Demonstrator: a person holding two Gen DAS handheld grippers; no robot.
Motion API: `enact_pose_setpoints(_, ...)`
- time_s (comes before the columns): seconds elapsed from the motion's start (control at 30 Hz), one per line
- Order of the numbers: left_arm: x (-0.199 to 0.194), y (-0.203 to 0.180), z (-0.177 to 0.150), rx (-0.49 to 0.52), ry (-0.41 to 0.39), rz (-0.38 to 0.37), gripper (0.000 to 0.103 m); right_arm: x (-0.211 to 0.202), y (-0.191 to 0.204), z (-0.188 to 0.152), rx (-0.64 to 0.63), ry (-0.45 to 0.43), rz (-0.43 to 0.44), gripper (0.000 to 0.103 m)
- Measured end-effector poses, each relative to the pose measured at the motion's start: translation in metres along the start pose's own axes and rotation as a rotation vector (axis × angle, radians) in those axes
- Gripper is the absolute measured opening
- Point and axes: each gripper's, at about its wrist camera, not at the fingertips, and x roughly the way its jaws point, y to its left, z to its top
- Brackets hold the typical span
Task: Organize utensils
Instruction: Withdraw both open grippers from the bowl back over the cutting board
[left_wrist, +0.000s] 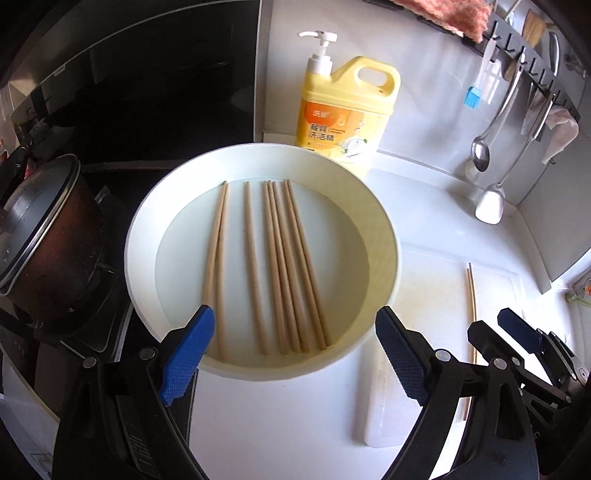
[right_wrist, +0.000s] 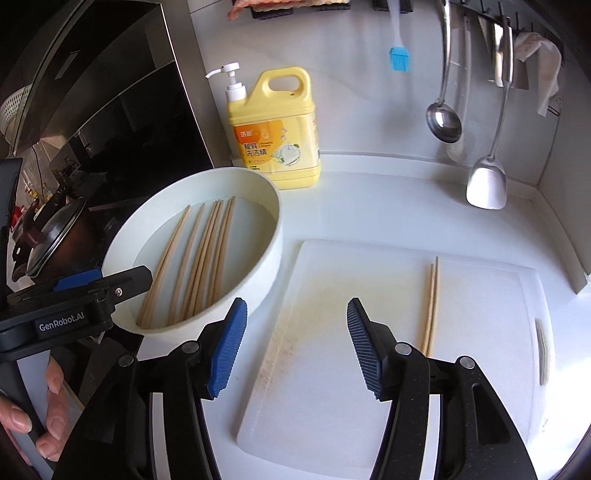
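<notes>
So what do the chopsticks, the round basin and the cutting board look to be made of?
Chopsticks: probably bamboo or wood, matte tan, unlacquered.
Basin: likely plastic, smooth off-white with a slight sheen.
Cutting board: seemingly plastic, white and dull, with a yellowish stain.
</notes>
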Motion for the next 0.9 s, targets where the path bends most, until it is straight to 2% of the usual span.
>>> enact_pose_setpoints(0.3, -0.015, -0.063, -0.028, 0.018, -0.021, -0.026, 0.092, -0.042, -0.075, -0.028, 0.033, -0.025, -0.046, 0.058)
enact_pose_setpoints(0.5, -0.014, -0.097, -0.050, 0.008, -0.005, -0.002, 0.092, -0.054, -0.119, -0.045, 0.039, -0.034, -0.052, 0.058)
enact_pose_setpoints(0.7, -0.020, -0.118, -0.070, -0.007, 0.013, 0.045, 0.092, -0.053, -0.149, -0.057, 0.053, -0.029, -0.023, 0.058)
enact_pose_setpoints(0.9, -0.024, -0.126, -0.077, 0.020, 0.012, 0.055, 0.093, -0.046, -0.167, -0.059, 0.091, -0.023, -0.017, 0.058)
